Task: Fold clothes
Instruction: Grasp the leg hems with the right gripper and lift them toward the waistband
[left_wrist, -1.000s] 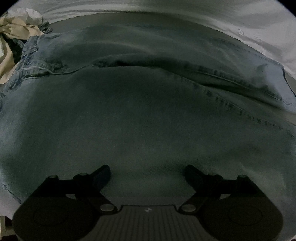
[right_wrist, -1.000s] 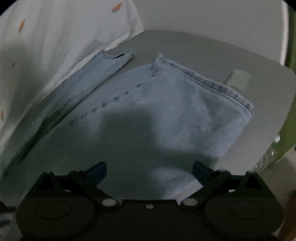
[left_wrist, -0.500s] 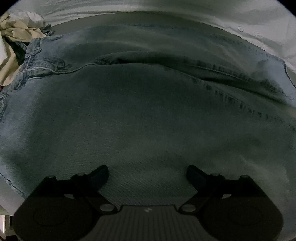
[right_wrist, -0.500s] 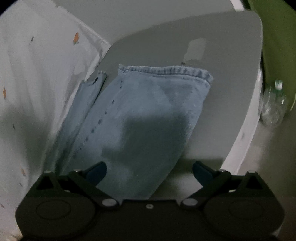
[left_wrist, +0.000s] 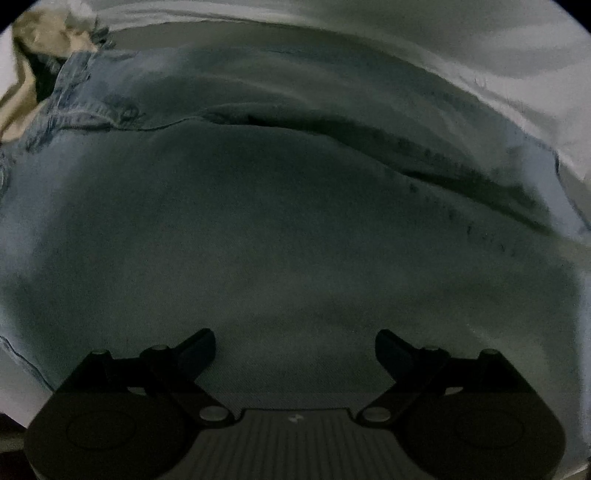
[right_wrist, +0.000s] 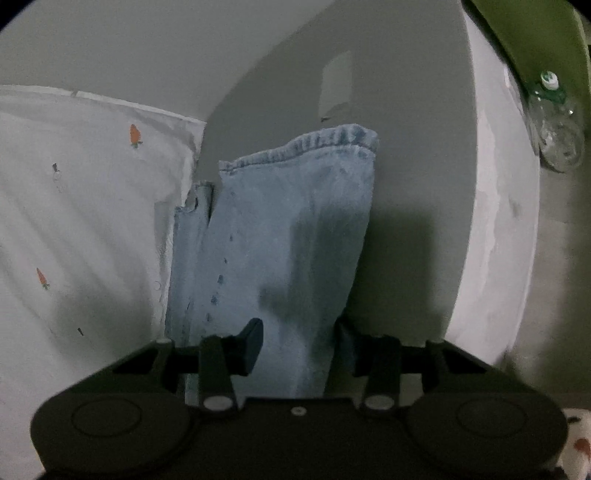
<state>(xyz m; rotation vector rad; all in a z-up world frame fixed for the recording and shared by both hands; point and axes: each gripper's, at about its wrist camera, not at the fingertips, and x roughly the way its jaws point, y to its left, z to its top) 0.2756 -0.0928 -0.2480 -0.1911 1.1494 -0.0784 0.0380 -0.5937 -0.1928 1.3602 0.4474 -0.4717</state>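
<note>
A grey table (right_wrist: 406, 155) carries our jeans (right_wrist: 288, 229), laid lengthwise with a white carrot-print cloth (right_wrist: 81, 206) along one side and a plastic bottle (right_wrist: 557, 125) past the far edge. Our right tongs (right_wrist: 299, 343) are closing around the side edge of a trouser leg, denim between the jaws but, as far as we can tell, not yet pinched. Our left tongs (left_wrist: 295, 350) hover apart over the upper denim (left_wrist: 280, 229), holding nothing. We judge the fold is just starting; next we need a firm pinch, then a lift across.
</note>
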